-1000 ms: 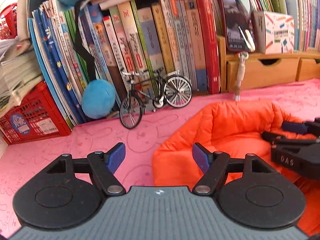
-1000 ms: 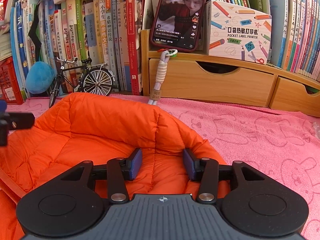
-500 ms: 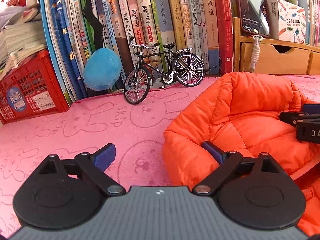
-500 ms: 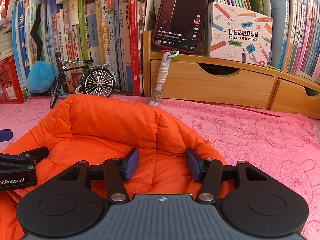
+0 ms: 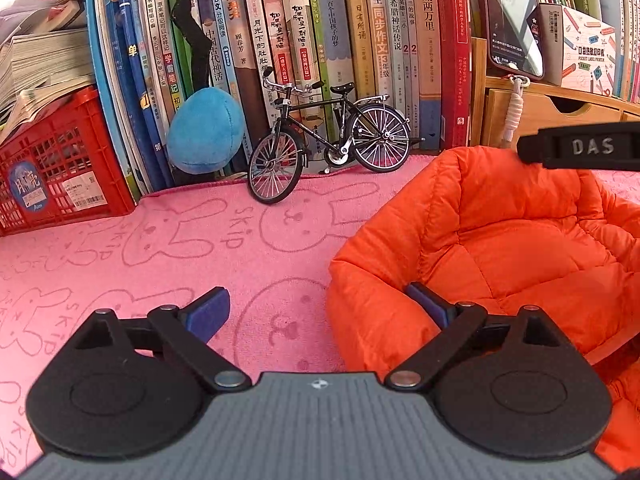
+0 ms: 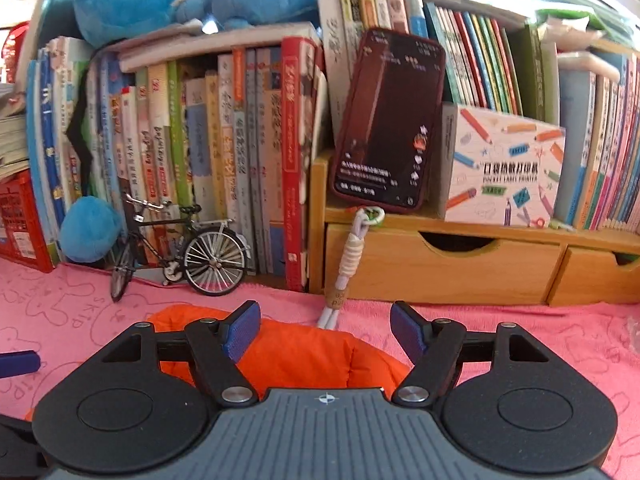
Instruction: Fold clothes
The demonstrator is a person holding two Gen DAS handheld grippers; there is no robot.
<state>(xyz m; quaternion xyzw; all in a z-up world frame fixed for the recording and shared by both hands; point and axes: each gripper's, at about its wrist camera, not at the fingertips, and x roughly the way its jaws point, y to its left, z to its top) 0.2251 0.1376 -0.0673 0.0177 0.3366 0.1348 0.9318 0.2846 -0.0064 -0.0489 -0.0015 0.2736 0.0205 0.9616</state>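
Orange padded jacket point(image 5: 516, 240) lies bunched on the pink bunny-print towel point(image 5: 160, 248), in front of the bookshelf. Left gripper point(image 5: 318, 312): jaws spread wide, low at the jacket's near-left edge, one pad on towel, the other against the padding (nothing clamped). Right gripper point(image 6: 322, 330): jaws apart, raised above the jacket, empty. Model bicycle point(image 5: 328, 140) stands behind, against the books.

We read "DAS" on the right gripper point(image 5: 580, 147); "SKIP" on the pink towel point(image 5: 236, 224); "海底两万里" on a book spine point(image 5: 427, 8); "POCKET LABEL PRINTER" on the white box point(image 6: 504, 168).
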